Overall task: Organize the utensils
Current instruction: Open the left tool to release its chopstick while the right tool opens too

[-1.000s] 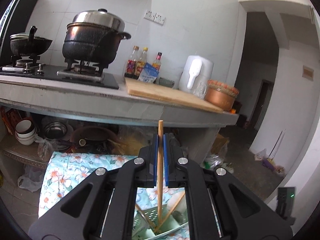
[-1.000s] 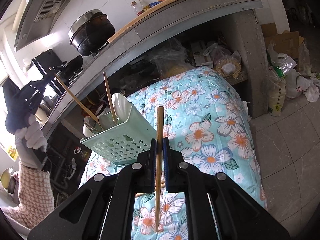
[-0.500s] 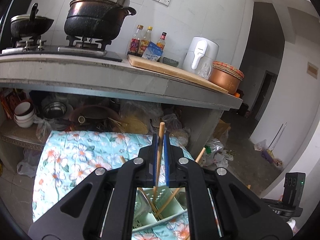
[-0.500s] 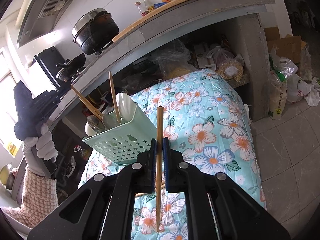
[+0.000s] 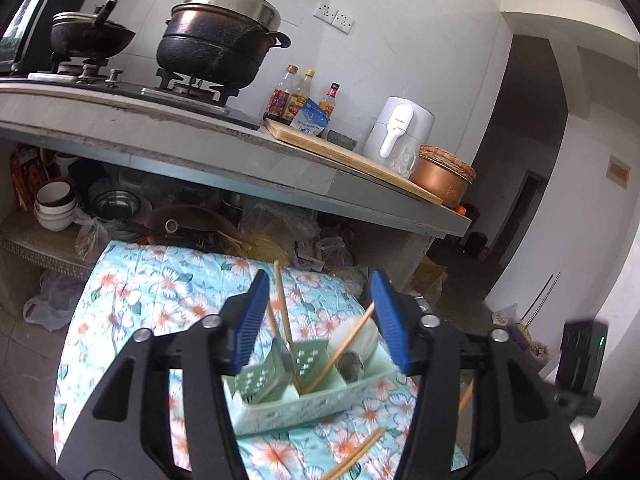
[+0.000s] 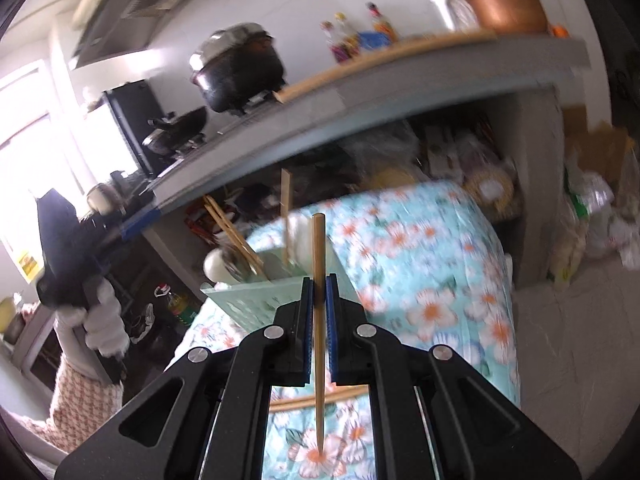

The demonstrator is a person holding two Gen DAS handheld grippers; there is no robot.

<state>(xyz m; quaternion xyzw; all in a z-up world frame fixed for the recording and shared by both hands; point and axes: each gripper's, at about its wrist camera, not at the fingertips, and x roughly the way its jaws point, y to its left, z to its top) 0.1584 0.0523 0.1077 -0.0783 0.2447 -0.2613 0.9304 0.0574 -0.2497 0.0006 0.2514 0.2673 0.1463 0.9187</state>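
Observation:
A mint-green utensil caddy (image 5: 288, 408) stands on the floral cloth (image 5: 160, 280), with chopsticks (image 5: 282, 308), a white spoon (image 5: 356, 336) and a metal spoon in it. My left gripper (image 5: 320, 280) hovers just above it. Its jaws are opening, and the chopsticks stand loose between the pads, untouched. In the right wrist view the caddy (image 6: 248, 304) sits just beyond my right gripper (image 6: 319, 284), which is shut on an upright wooden chopstick (image 6: 318, 248). Loose chopsticks (image 6: 316, 398) lie on the cloth below it.
A concrete counter (image 5: 240, 160) behind the cloth carries a gas stove with two black pots, sauce bottles, a cutting board, a white kettle and a copper bowl. Bowls and bags fill the shelf under it. A gloved hand (image 6: 102, 320) holds the left gripper.
My left gripper has sunk toward the caddy and its jaws have parted, letting go of the chopstick, which now stands in the caddy. My right gripper has risen with its chopstick.

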